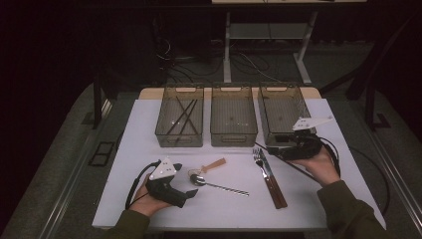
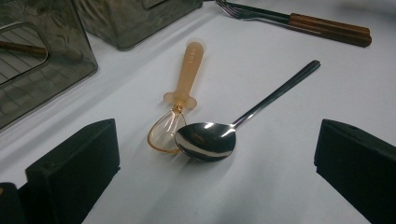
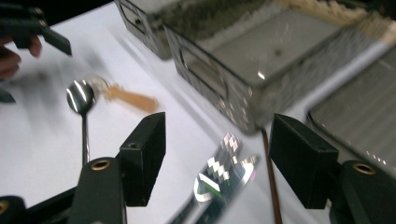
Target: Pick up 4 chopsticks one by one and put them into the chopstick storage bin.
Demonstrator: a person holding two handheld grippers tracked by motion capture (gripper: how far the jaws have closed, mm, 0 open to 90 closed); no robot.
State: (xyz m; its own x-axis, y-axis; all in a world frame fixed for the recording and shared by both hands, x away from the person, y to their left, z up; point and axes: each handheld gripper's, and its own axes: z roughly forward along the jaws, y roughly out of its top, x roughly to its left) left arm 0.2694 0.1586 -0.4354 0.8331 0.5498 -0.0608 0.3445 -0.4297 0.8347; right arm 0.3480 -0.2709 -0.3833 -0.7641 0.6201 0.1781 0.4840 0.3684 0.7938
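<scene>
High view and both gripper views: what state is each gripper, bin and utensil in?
Left gripper: open, empty, by the spoons.
Right gripper: open, empty, above the fork.
Left bin: holds dark chopsticks.
Middle bin: looks empty.
Metal spoon: flat, bowl overlapping the orange spoon.
Fork: flat on the table.

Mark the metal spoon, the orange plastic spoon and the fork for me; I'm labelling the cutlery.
metal spoon [image 2: 205,141], left gripper view, on the shiny bowl.
orange plastic spoon [image 2: 188,71], left gripper view, on the handle.
fork [image 1: 259,158], high view, on the tines end.
</scene>
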